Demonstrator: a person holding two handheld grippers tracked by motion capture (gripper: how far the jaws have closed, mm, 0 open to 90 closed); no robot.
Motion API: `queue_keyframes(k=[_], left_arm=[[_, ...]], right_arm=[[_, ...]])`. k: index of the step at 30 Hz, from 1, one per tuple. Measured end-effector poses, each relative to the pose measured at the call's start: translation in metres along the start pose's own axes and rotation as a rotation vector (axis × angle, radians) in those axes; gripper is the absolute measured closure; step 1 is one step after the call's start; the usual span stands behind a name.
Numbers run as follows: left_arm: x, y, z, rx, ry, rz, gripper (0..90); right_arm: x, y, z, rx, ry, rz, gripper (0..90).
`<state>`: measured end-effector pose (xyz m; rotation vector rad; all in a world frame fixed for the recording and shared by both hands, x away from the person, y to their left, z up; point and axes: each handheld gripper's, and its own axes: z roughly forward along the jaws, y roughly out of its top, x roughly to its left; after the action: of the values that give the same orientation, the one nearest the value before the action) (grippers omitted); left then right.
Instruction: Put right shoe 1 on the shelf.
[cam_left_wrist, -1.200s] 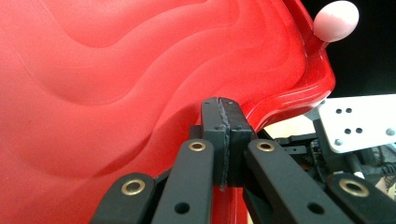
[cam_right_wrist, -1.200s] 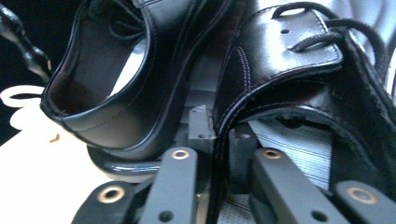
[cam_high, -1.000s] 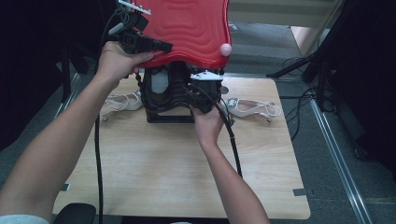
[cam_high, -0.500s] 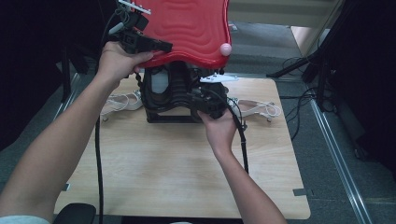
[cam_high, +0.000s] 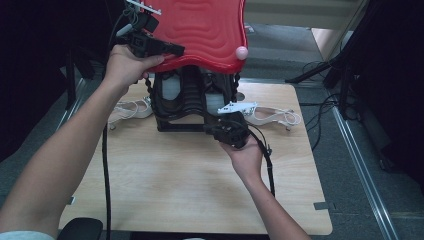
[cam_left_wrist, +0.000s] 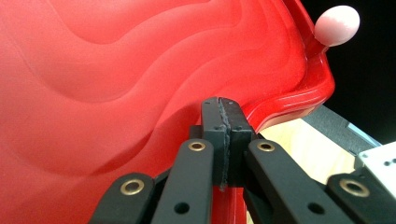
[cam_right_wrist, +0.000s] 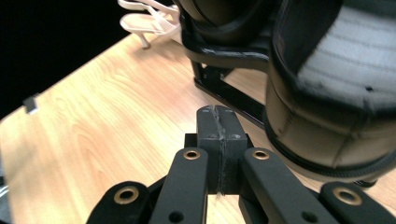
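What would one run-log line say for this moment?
left gripper: shut, at red lid edge | right gripper: shut, empty, beside black case

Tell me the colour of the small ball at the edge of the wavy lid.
The ball is pale pink, against the red lid. It shows best in the left gripper view.

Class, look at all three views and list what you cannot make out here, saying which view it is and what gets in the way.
- High view: the top of the black rack lies hidden under the red lid.
- High view: the left white sandal is partly covered by the person's forearm.
- Left gripper view: whether the left gripper pinches the lid's rim; its own shut jaws block that spot.
- Right gripper view: the shoe beside the right gripper is cut off by the frame edge.
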<state>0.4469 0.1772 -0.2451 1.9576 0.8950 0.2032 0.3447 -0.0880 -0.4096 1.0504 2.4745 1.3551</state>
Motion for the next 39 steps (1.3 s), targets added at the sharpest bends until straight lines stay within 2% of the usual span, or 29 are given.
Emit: queue_keyframes(k=[6,8,9,11,16,25,30,35,37,39], left_arm=[[-0.001,-0.001,0.0,-0.005,0.003,0.004,90.0],[-0.001,-0.001,0.0,-0.005,0.007,0.007,90.0],[-0.001,-0.001,0.0,-0.004,0.006,0.005,90.0],[-0.001,-0.001,0.0,-0.004,0.006,0.005,90.0],[-0.002,-0.001,0.0,-0.002,0.005,0.001,90.0],[-0.001,-0.001,-0.001,-0.003,0.006,0.007,90.0],[-0.001,-0.001,-0.001,-0.004,0.005,0.005,90.0],[-0.001,-0.001,-0.001,-0.003,0.006,0.006,90.0],[-0.001,-0.002,-0.001,-0.003,0.005,0.003,90.0],[-0.002,-0.002,-0.002,-0.001,0.008,0.007,90.0]], right_arm=[[-0.014,-0.004,0.008,0.007,-0.024,0.034,90.0],[-0.019,-0.002,0.009,0.005,-0.006,0.043,90.0],[-0.02,-0.001,0.01,0.009,0.004,0.039,90.0],[-0.019,0.001,0.01,0.015,-0.01,0.025,90.0],[-0.022,0.007,0.012,0.01,-0.016,0.041,90.0],[-0.035,0.026,0.017,-0.008,-0.084,0.061,90.0],[-0.042,0.033,0.02,-0.018,-0.076,0.092,90.0],[-0.043,0.038,0.027,-0.012,-0.123,0.076,90.0],[-0.047,0.036,0.031,0.004,-0.109,0.107,90.0],[-0.047,0.03,0.03,-0.037,-0.065,0.125,90.0]])
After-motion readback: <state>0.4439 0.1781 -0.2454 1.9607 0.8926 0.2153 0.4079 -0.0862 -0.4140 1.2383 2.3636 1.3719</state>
